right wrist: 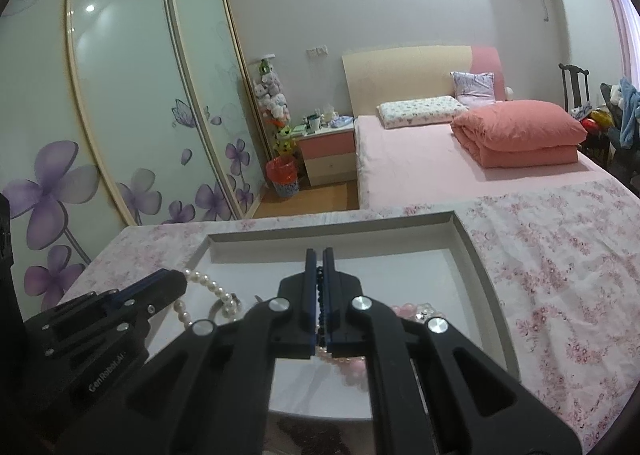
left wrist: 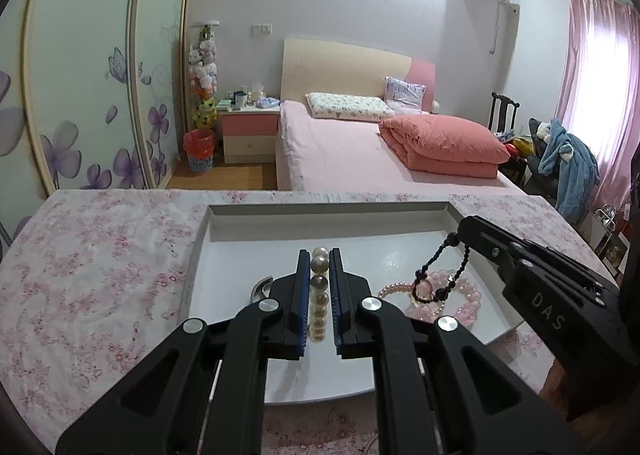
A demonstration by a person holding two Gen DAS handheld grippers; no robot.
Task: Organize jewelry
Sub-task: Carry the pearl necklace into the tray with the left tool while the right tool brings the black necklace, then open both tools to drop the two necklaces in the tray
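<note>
One pearl strand (left wrist: 319, 295) sits pinched between the blue pads of the left tongs (left wrist: 319, 267), beads running in a line up the gap, and from the right wrist view it loops down toward the white tray (left wrist: 256, 231). One black bead string (left wrist: 436, 271) is clamped in the right tongs (right wrist: 319, 267); the left camera shows it dangling from the tips over the tray. Beneath it lies one pink crystal bracelet (left wrist: 460, 295) on the tray floor, with a thinner ring of small pink beads (left wrist: 394, 289) beside it, touching or overlapping, hard to say which. So that is two pieces gripped and two resting. A single silver curved piece (left wrist: 260, 289) peeks out just left of the left tongs, mostly hidden. The one tray rests on a tabletop (left wrist: 100, 275) covered in pink floral cloth. Beyond it: one bed (left wrist: 340, 147) with two pillows (left wrist: 348, 105) and one folded coral quilt (left wrist: 440, 143), and one nightstand (left wrist: 250, 135).
</note>
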